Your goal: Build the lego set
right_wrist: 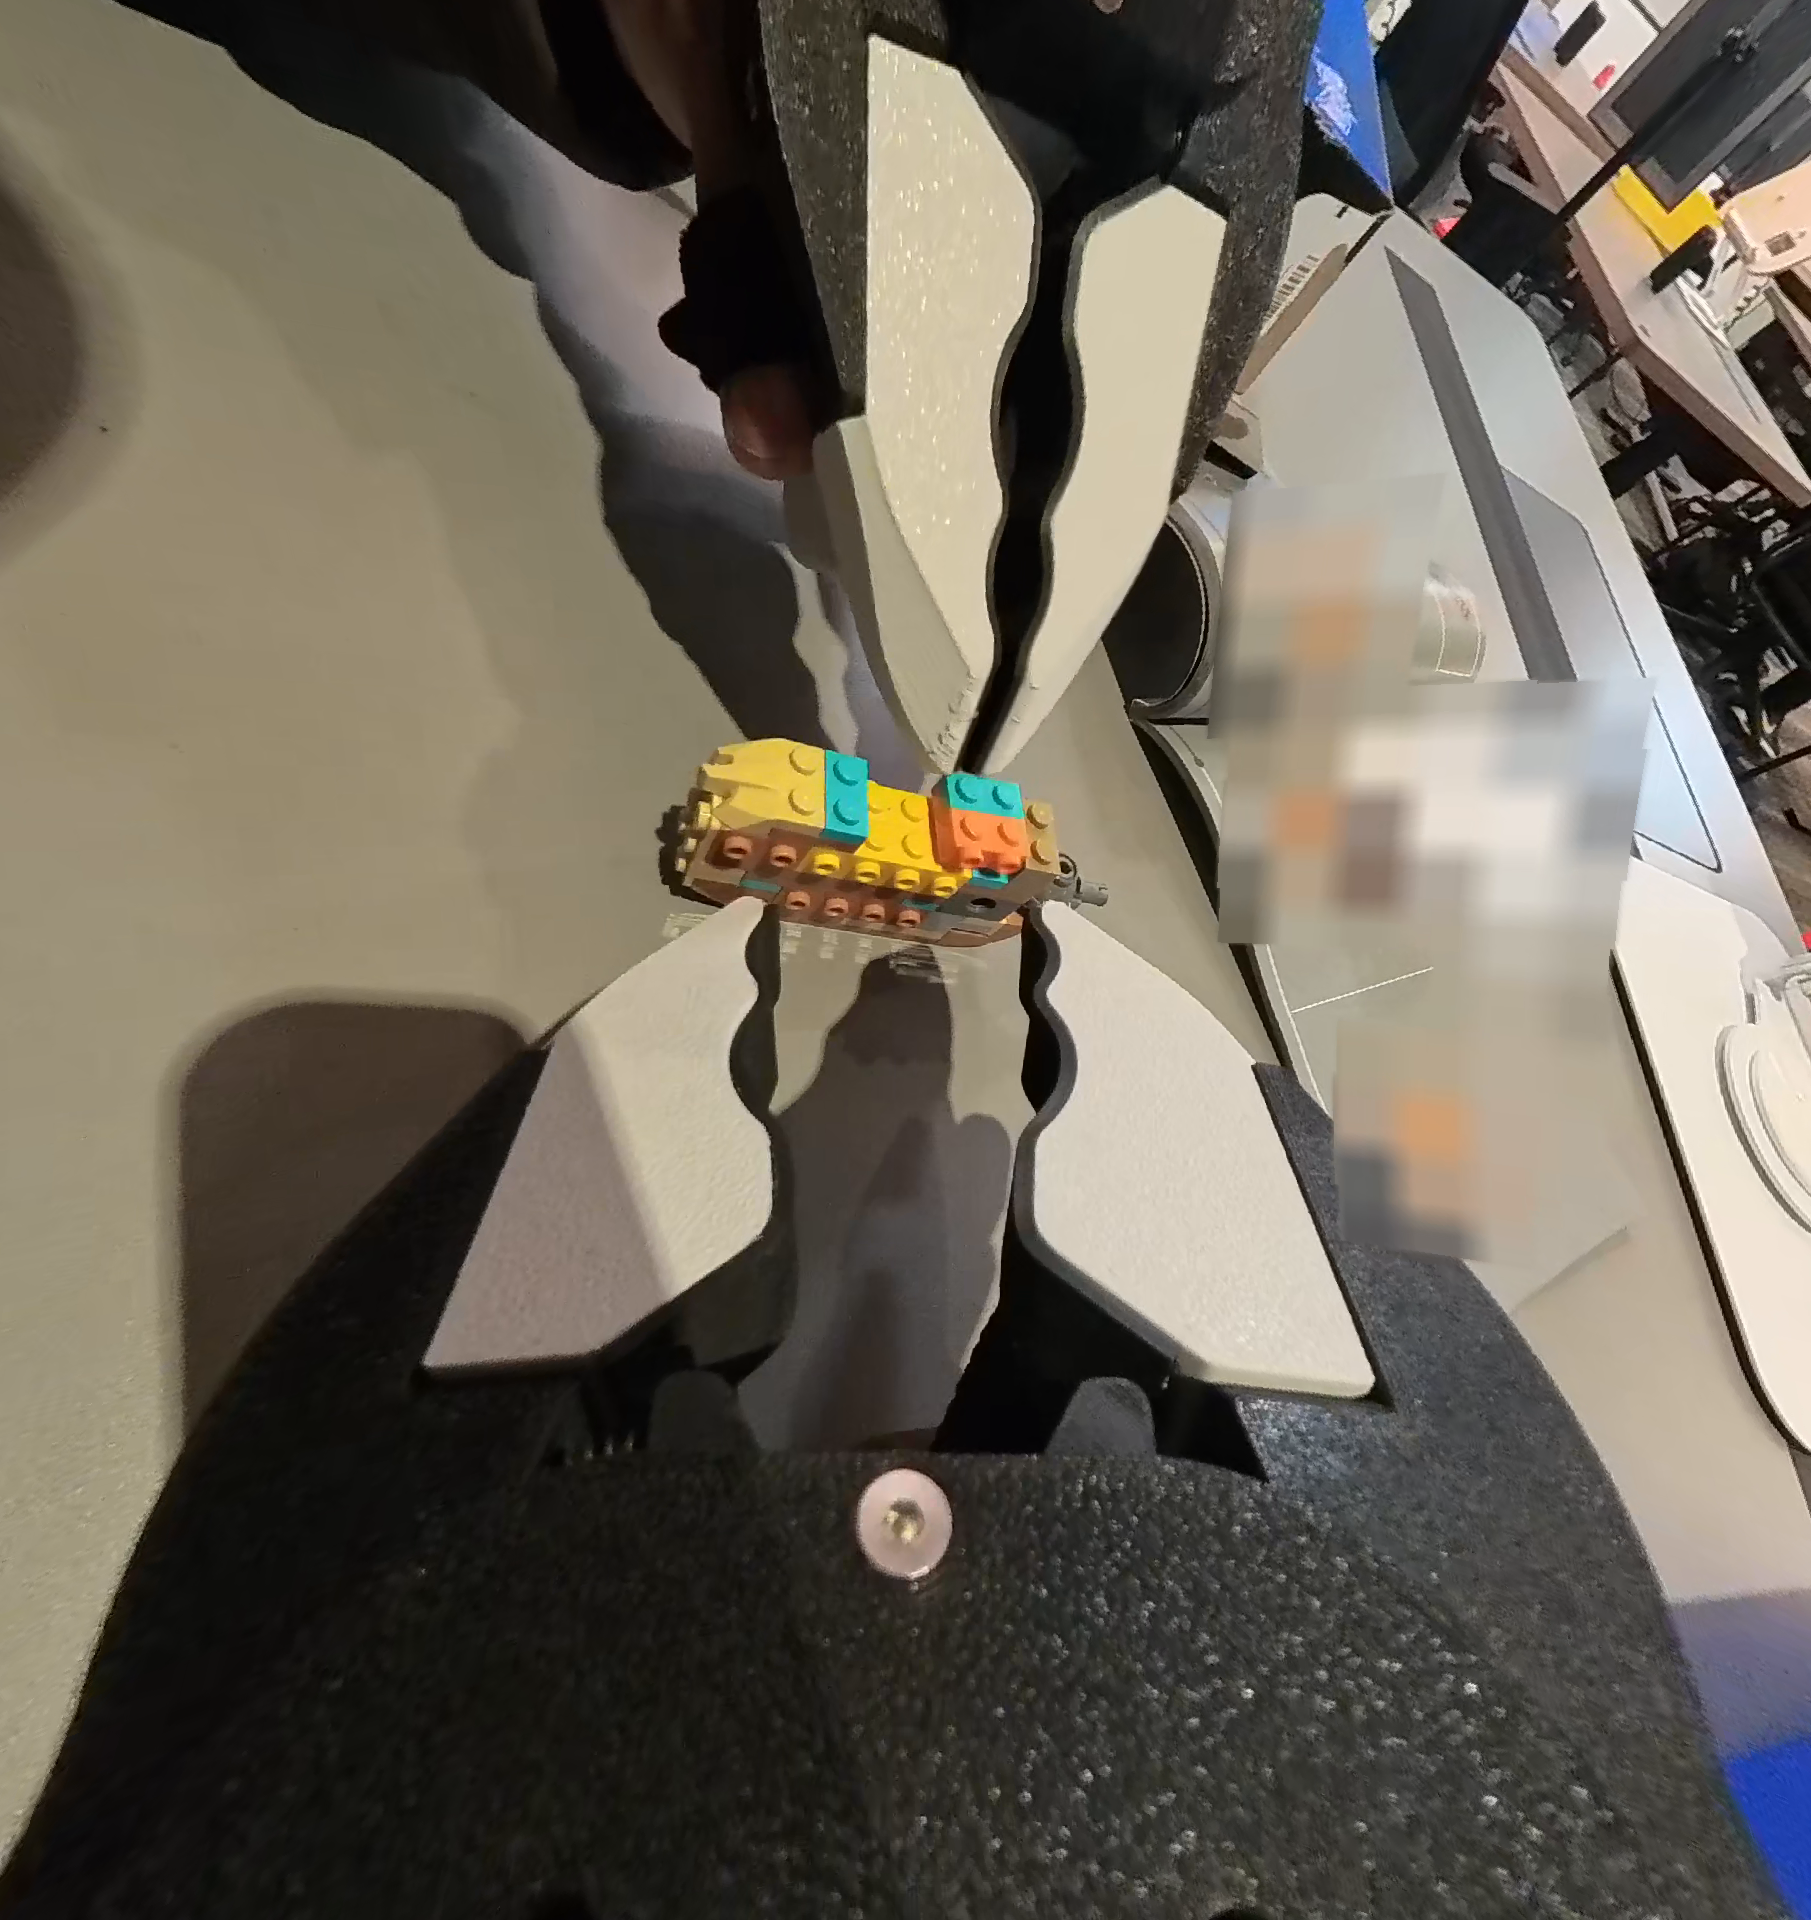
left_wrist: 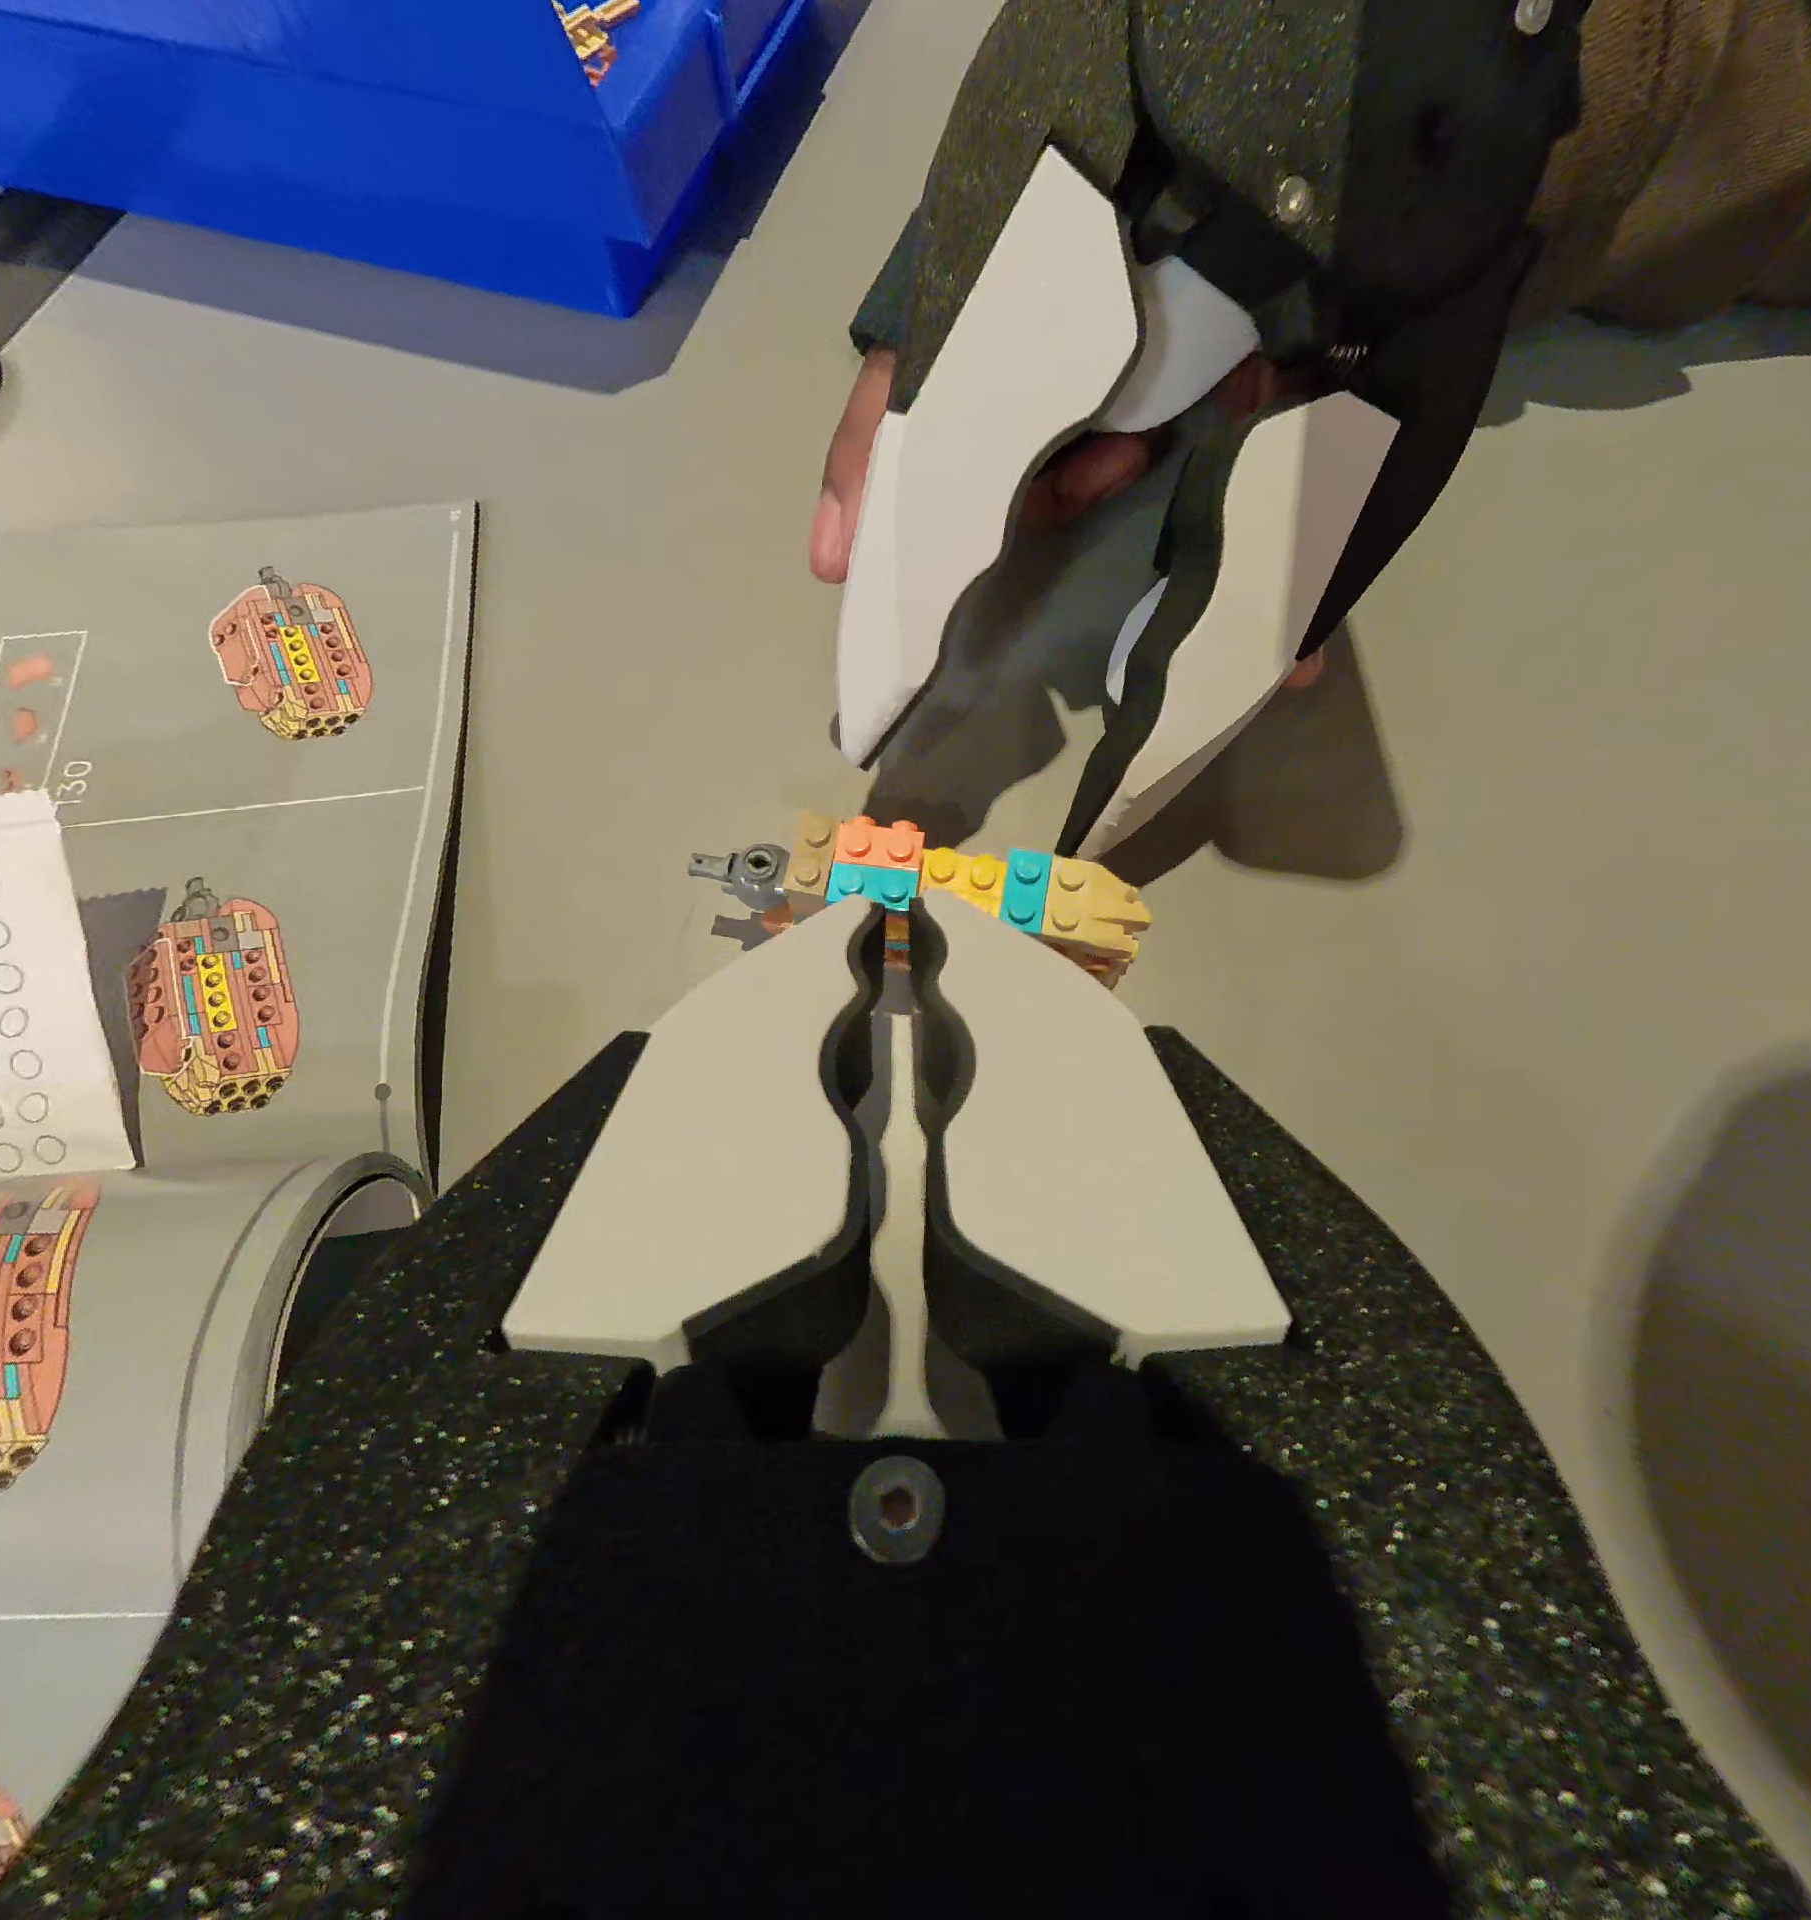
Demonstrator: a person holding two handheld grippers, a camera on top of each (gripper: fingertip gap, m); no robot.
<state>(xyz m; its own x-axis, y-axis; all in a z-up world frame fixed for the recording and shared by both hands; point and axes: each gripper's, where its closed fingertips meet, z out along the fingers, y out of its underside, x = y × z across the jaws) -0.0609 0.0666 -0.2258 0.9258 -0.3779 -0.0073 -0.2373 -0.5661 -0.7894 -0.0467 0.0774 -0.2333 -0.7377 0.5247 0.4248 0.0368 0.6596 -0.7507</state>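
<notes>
The lego model [left_wrist: 968, 883] is a long, partly built body of tan, yellow, teal, orange and brown bricks with a small grey connector at one end. My left gripper [left_wrist: 893, 920] is shut on its near side, below the orange and teal bricks, and seems to hold it just above the grey table [left_wrist: 1503, 935]. My right gripper [right_wrist: 880, 920] is open, with a fingertip at each end of the model's [right_wrist: 859, 842] studded brown side. Each gripper shows in the other's view: the right [left_wrist: 968, 795] open behind the model, the left [right_wrist: 974, 727] shut.
An open instruction booklet [left_wrist: 257, 831] lies at the left with a white paper bag [left_wrist: 7, 987] on it. A blue bin [left_wrist: 361, 125] stands at the far left. A white flat object [right_wrist: 1794, 1122] lies at the table's right edge. A hand [left_wrist: 839, 488] holds the right gripper. My left and right fingertips are right by each other. The white flat object [right_wrist: 1794, 1122] is about equally far from each gripper, around 40 centimetres.
</notes>
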